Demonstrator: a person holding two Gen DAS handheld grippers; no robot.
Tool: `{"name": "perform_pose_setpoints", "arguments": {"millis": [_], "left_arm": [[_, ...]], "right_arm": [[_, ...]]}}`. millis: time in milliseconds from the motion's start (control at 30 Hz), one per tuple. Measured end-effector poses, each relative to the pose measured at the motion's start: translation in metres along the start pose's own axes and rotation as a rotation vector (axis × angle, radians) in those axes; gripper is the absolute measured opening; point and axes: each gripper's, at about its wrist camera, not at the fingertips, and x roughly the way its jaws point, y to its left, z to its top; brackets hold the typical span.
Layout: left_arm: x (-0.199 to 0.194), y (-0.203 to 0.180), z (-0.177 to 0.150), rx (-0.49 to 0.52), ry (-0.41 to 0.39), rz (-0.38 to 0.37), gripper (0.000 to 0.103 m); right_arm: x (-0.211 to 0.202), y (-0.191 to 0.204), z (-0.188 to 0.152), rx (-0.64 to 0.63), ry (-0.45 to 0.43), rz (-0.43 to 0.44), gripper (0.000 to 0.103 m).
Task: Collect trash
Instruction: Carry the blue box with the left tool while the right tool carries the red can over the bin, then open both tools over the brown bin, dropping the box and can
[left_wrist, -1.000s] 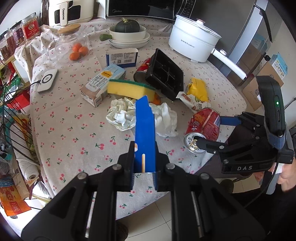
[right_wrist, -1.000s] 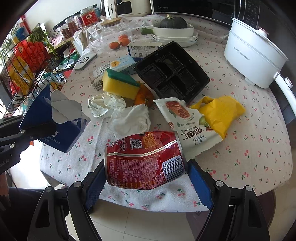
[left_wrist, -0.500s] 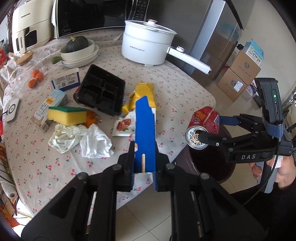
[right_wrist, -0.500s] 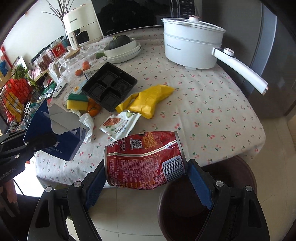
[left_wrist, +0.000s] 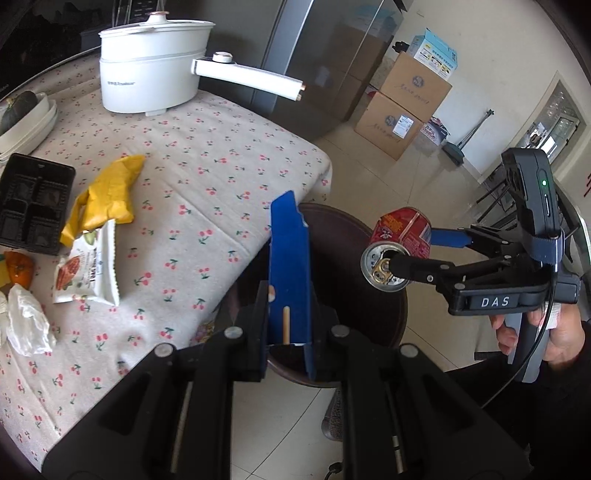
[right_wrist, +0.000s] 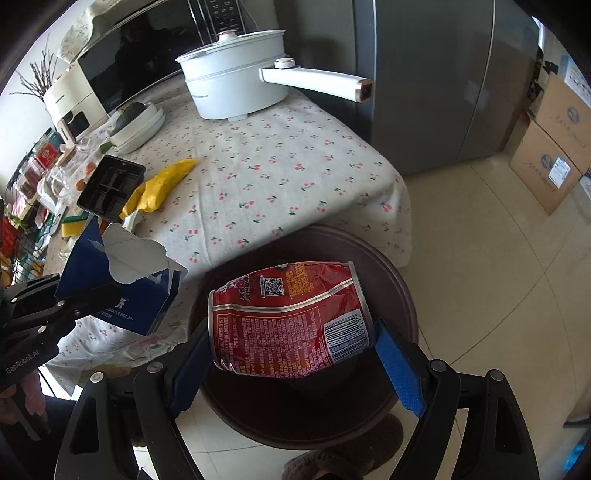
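Observation:
My left gripper (left_wrist: 291, 306) is shut on a flattened blue biscuit box (left_wrist: 290, 273), which stands up between its fingers over the near rim of a dark brown trash bin (left_wrist: 343, 236) on the floor. My right gripper (right_wrist: 291, 350) is shut on a dented red can (right_wrist: 288, 317), gripped end to end and lying sideways above the bin (right_wrist: 399, 288) mouth. In the left wrist view the can (left_wrist: 399, 247) hangs just right of the box. A yellow wrapper (left_wrist: 107, 195), a snack packet (left_wrist: 88, 273), a black plastic tray (left_wrist: 29, 206) and crumpled tissue (left_wrist: 26, 325) lie on the cherry-print tablecloth.
A white pot (left_wrist: 151, 81) with a long handle juts past the table's far corner. Cardboard boxes (left_wrist: 402, 107) stand against the wall beyond a grey fridge (right_wrist: 436, 81). The bin sits tight against the table corner. A furry slipper (right_wrist: 332, 465) shows by the bin.
Both grippers have swung right, from over the table to past its edge and above the bin. Box and can stayed gripped the same way.

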Motion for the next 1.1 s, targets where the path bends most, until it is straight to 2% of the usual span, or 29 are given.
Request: {"name": "perform_pose_setpoints", "arguments": {"millis": [167, 367, 467, 533, 600, 733, 900, 1100], "left_arm": [[0.029, -0.01, -0.003, 0.007, 0.062, -0.04, 0.017], [0.043, -0.003, -0.011, 0.011, 0.107, -0.013, 0.019], [0.034, -0.001, -0.014, 0.018, 0.109, 0.033, 0.042], [0.02, 0.002, -0.014, 0.01, 0.075, 0.076, 0.072], [0.006, 0.007, -0.014, -0.003, 0.04, 0.127, 0.086], [-0.015, 0.019, -0.017, -0.018, 0.002, 0.212, 0.101], [-0.032, 0.034, -0.027, -0.025, -0.013, 0.276, 0.102], [-0.049, 0.051, -0.037, -0.05, -0.008, 0.308, 0.102]], "right_arm": [[0.002, -0.027, -0.011, 0.037, 0.023, -0.024, 0.086], [0.004, -0.038, -0.018, 0.046, 0.044, -0.029, 0.086], [0.004, -0.037, -0.019, 0.046, 0.049, -0.029, 0.086], [0.004, -0.035, -0.019, 0.045, 0.048, -0.029, 0.086], [0.005, -0.033, -0.018, 0.041, 0.05, -0.028, 0.086], [0.013, -0.025, -0.017, 0.02, 0.07, -0.03, 0.086], [0.028, -0.01, -0.016, -0.006, 0.111, -0.032, 0.086], [0.037, 0.004, -0.013, -0.029, 0.131, -0.039, 0.086]]}}
